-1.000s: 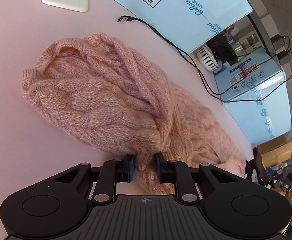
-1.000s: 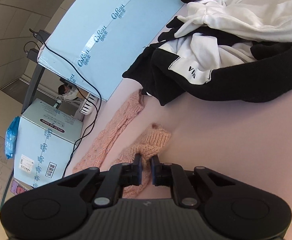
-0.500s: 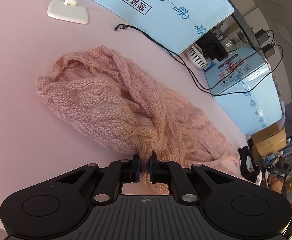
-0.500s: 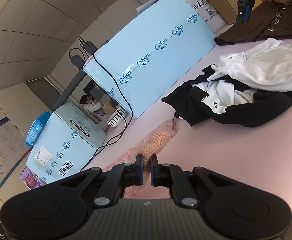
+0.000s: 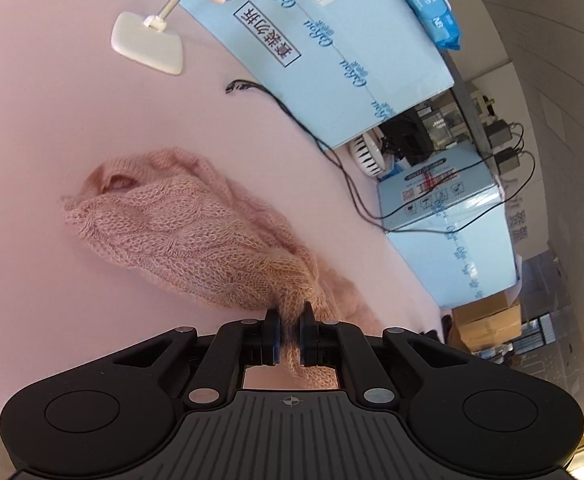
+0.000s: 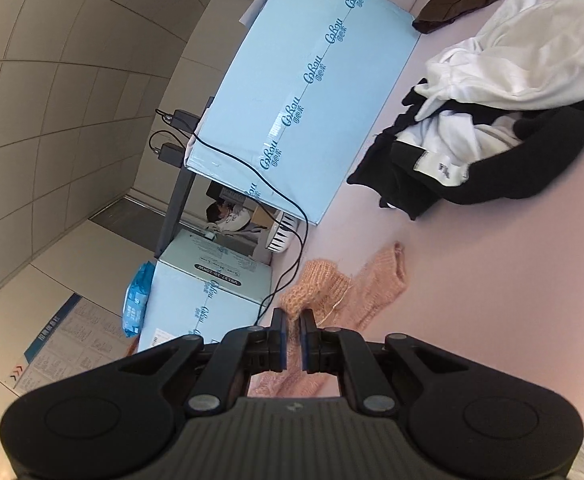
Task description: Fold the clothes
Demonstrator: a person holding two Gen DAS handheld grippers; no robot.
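Left-wrist view showed my left gripper [image 5: 290,338] and right gripper [image 6: 293,338] each pinching the fuzzy pink cable-knit sweater [image 5: 196,236], bunched on the pink tabletop [image 5: 52,128]; I judged folding barely begun.

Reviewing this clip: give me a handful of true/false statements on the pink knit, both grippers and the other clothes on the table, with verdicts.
1. The left gripper is shut on the pink knit sweater. True.
2. The right gripper hangs open with nothing between its fingers. False: it is shut, with pink knit pinched between the pads.
3. A pile of black and white clothes lies on the table apart from the sweater. True.
4. The phone stand rests on top of the sweater. False: it stands on bare table, well clear of it.
5. The black cable runs across the sweater. False: it runs on the table beside it.
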